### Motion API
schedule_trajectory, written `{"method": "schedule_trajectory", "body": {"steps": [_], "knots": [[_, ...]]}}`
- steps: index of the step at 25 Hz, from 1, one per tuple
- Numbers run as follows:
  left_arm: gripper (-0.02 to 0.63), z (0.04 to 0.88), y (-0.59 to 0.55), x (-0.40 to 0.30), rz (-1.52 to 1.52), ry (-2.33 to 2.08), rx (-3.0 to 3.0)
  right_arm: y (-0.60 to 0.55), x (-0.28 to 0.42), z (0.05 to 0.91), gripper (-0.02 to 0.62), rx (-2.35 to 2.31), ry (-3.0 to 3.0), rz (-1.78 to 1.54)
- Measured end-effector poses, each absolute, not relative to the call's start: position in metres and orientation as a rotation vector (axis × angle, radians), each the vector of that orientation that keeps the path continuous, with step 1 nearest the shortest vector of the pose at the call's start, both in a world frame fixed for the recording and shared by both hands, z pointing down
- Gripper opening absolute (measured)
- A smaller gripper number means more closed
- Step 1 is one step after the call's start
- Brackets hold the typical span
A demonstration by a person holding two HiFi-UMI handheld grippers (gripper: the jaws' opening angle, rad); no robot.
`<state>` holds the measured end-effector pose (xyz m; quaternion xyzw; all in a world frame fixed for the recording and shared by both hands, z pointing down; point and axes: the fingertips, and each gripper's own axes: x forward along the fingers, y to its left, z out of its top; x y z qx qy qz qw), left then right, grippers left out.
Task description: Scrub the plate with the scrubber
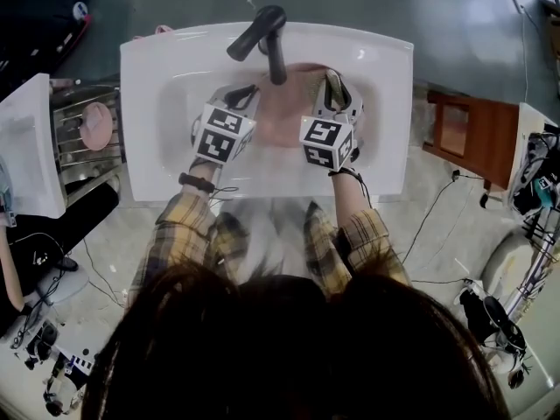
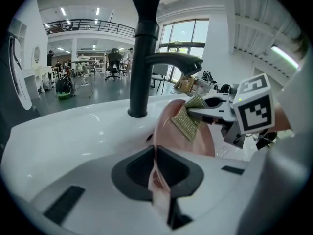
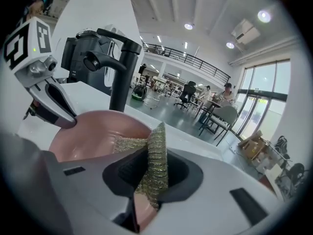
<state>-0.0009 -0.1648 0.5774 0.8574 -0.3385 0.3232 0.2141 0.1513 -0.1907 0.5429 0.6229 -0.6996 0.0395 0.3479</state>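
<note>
We look down on a white sink (image 1: 175, 68), its black tap (image 1: 262, 29) arching over the basin. Under the tap, a pink plate (image 1: 284, 103) stands tilted up in the basin between our two tools. Our left gripper (image 1: 243, 96) has its jaws clamped tight on the plate's rim. Our right gripper (image 1: 335, 90) has its jaws pinched on a gold mesh scrubber (image 2: 188, 119), which lies folded against the plate's opposite edge.
</note>
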Motion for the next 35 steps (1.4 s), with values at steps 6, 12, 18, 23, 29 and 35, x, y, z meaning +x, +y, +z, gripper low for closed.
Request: {"method": "schedule_trajectory", "body": {"steps": [6,12,18,23,29,35], "knots": [[0.029,0.576,-0.165,0.000,0.903,-0.939,2.369,-0.199,0.103,0.544,0.081,1.500,-1.922,0.090],[0.028,0.579,-0.166,0.000,0.907,-0.940,2.362,-0.187,0.069,0.558,0.077,1.304,-1.981,0.043],[0.025,0.583,-0.168,-0.002,0.916,-0.969,2.347,-0.173,0.053,0.572,0.075,1.217,-2.018,0.127],[0.023,0.584,-0.168,-0.001,0.938,-0.969,2.334,-0.149,0.040,0.594,0.075,1.080,-2.015,0.179],[0.021,0.586,-0.168,-0.001,0.962,-0.971,2.317,-0.120,0.044,0.619,0.077,0.868,-1.946,0.168],[0.021,0.587,-0.168,0.000,0.969,-0.965,2.316,-0.102,0.064,0.631,0.077,0.731,-1.860,0.087]]}}
